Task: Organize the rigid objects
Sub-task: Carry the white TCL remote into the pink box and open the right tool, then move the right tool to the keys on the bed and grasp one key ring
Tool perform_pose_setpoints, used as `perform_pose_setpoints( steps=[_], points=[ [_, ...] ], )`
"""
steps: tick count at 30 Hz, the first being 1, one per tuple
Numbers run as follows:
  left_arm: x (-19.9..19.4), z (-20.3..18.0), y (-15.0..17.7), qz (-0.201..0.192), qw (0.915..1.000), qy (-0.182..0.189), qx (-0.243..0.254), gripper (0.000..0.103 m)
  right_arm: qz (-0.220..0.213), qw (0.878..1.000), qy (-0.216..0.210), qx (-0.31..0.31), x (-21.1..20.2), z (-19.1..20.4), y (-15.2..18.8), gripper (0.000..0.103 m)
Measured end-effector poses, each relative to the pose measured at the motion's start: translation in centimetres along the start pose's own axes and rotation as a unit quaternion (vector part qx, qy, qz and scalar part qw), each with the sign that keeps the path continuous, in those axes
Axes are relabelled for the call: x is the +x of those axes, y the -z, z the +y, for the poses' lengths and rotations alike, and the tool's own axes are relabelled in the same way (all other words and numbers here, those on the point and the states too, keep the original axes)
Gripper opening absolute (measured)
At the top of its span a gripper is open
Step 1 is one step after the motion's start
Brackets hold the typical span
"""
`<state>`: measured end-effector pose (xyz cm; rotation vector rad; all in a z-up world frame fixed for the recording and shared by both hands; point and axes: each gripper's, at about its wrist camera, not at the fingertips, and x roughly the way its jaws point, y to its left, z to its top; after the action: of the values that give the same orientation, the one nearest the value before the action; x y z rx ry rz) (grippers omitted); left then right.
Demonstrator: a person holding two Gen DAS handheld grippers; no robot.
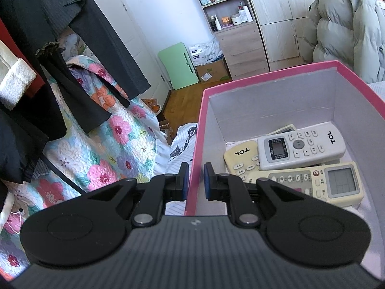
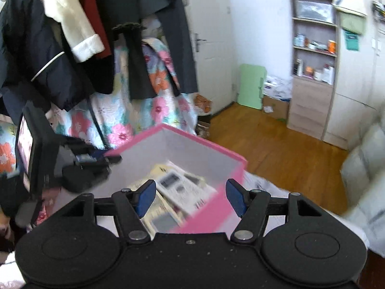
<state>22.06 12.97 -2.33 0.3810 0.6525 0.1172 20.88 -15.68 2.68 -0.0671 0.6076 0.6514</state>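
A pink box (image 1: 264,75) with white inner walls holds several remote controls: a white TCL remote (image 1: 300,147) lies across a yellowed TCL remote (image 1: 240,159) and a cream remote with a display (image 1: 317,181). My left gripper (image 1: 196,180) is shut on the box's left wall, one blue pad on each side of it. In the right wrist view the box (image 2: 204,144) sits below my right gripper (image 2: 190,198), which hangs open over the near right rim with nothing held. The remotes (image 2: 178,187) are blurred there. The left gripper (image 2: 105,162) shows at the box's far left corner.
Dark clothes (image 1: 79,48) hang over a floral quilt (image 1: 108,149) to the left. Beyond the box lie a wooden floor (image 2: 276,149), a green folded table (image 1: 179,68), a cardboard box (image 1: 213,72), shelves (image 1: 226,4) and a wardrobe (image 1: 276,19). A puffy grey coat (image 1: 346,29) hangs at the right.
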Motion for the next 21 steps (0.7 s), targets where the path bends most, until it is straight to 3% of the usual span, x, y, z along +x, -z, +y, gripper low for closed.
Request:
perform_pose_setpoints(
  steps=[5,11,19,21],
  points=[
    [0.1,0.1,-0.1,0.000,1.0000,-0.001,0.001,0.012,0.014,0.999,0.005,0.042,-1.2,-1.5,4.5,0.066],
    [0.0,-0.4,-0.1,0.000,0.9999,-0.009,0.014,0.012,0.039,0.996,0.012,0.084,0.8,-2.1,9.4,0.064],
    [0.1,-0.5,-0.1,0.000,0.9998,-0.011,0.016,0.012,0.060,0.992,0.037,0.101,4.3,-2.8,11.5,0.063],
    [0.1,-0.5,-0.1,0.000,0.9998,-0.011,0.017,0.012,0.060,0.992,0.046,0.100,5.1,-2.9,11.5,0.054]
  ],
)
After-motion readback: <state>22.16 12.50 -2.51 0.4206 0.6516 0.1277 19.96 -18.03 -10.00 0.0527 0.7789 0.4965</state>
